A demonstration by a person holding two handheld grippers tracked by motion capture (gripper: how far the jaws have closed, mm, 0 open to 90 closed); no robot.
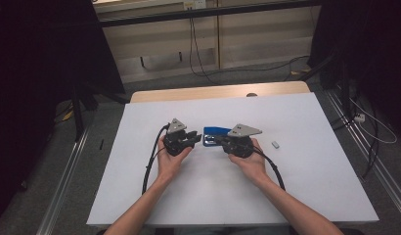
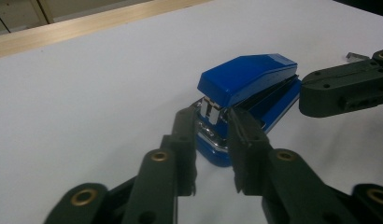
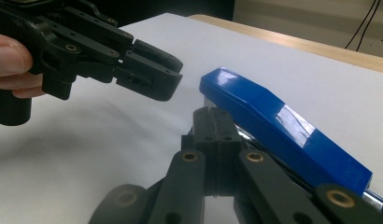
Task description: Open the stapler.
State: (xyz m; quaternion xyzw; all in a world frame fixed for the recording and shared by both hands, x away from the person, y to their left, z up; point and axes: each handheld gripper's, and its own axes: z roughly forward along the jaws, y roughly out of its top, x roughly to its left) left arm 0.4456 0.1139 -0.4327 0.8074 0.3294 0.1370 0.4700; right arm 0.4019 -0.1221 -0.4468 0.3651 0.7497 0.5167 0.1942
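Left tongs (image 2: 212,154) gape at the stiff, slick blue stapler (image 2: 248,100); right tongs (image 3: 216,140), closed empty, rest beside its body.

I could read no text, brand, number or sign anywhere. The blue stapler (image 2: 248,79) carried no legible marking on its top; a pale patch on its cover, seen from my right gripper view, was only glare. The small grey item (image 1: 275,144) on the desk (image 1: 306,196) was too small to show any print.
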